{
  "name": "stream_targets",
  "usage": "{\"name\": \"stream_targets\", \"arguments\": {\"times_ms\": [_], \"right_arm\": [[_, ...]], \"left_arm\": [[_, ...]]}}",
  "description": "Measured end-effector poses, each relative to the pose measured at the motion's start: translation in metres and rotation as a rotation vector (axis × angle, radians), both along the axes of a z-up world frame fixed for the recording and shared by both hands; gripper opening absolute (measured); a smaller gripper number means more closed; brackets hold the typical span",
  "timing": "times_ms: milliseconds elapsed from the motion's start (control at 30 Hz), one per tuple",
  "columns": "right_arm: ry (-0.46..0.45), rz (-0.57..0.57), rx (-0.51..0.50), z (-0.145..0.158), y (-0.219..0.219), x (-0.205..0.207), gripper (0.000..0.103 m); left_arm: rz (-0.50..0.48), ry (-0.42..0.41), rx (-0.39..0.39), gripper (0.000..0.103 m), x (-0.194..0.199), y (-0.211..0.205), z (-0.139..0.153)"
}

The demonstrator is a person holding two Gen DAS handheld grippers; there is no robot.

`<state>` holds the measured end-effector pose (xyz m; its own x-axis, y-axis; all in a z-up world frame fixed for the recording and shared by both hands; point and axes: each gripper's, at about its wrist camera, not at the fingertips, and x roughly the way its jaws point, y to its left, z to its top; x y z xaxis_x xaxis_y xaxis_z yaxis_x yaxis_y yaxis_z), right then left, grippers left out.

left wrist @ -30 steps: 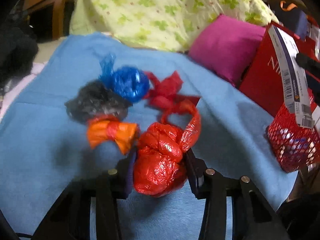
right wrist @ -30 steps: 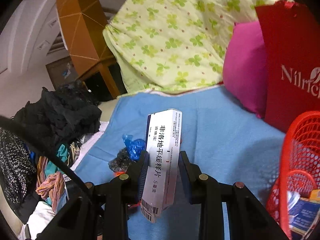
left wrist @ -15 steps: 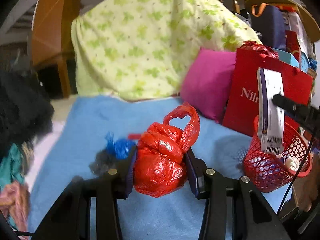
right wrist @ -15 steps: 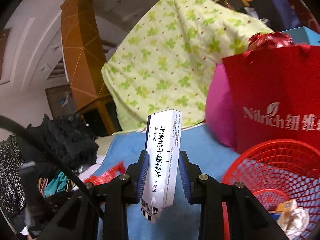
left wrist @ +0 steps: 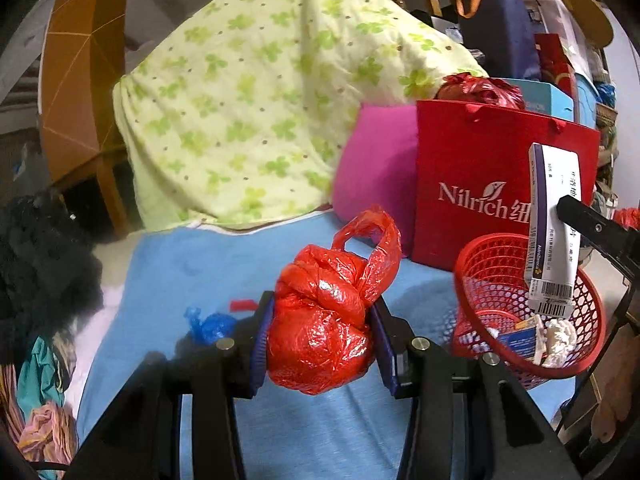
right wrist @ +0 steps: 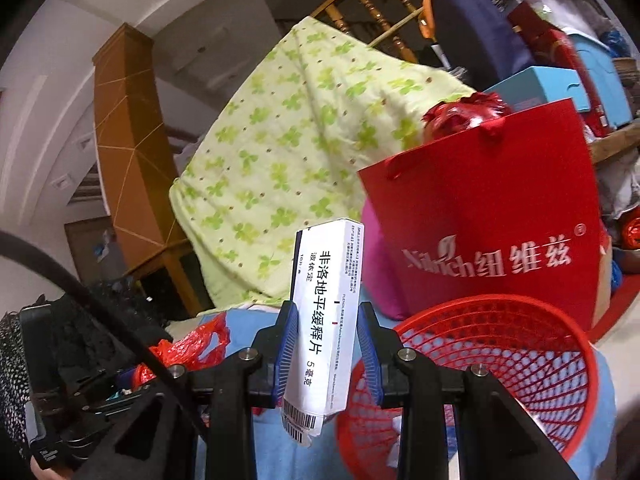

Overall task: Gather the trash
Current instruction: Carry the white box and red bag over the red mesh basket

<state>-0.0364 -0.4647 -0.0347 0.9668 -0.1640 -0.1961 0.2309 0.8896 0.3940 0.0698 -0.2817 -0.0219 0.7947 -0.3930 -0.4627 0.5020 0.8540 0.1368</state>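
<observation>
My left gripper [left wrist: 320,340] is shut on a knotted red plastic bag [left wrist: 328,320], held above the blue blanket [left wrist: 192,264]. In the right wrist view my right gripper [right wrist: 326,344] is shut on a white medicine box [right wrist: 326,320], upright between the pads. The same medicine box [left wrist: 552,236] shows in the left wrist view, hanging over the red mesh basket [left wrist: 480,252]. That red basket [right wrist: 560,360] sits right of the box and holds paper scraps and a small carton. A blue bag [left wrist: 212,326] and a red scrap [left wrist: 242,304] lie on the blanket, left of the held bag.
A red paper shopping bag [left wrist: 480,168] stands behind the basket, beside a magenta cushion [left wrist: 372,172] and a green clover-print quilt [left wrist: 256,112]. Dark clothes [left wrist: 40,264] pile at the left edge. Boxes and bags crowd the far right.
Both grippers have risen and swung right toward the red basket, each keeping its load. The heap of small bags has dropped to the lower left of the left wrist view.
</observation>
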Motion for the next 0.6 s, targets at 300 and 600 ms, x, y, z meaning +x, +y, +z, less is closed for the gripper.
{"name": "stream_targets", "arguments": {"times_ms": [300,600], "right_arm": [[-0.009,-0.042,0.016,0.001,-0.02,-0.014,0.033],[-0.015,-0.071,0.042,0.0,-0.031,-0.025,0.033]], "left_arm": [[-0.042,-0.014,0.027,0.047,-0.01,-0.027,0.004],[-0.073,-0.029,0.043,0.047,-0.018,-0.047,0.009]]}}
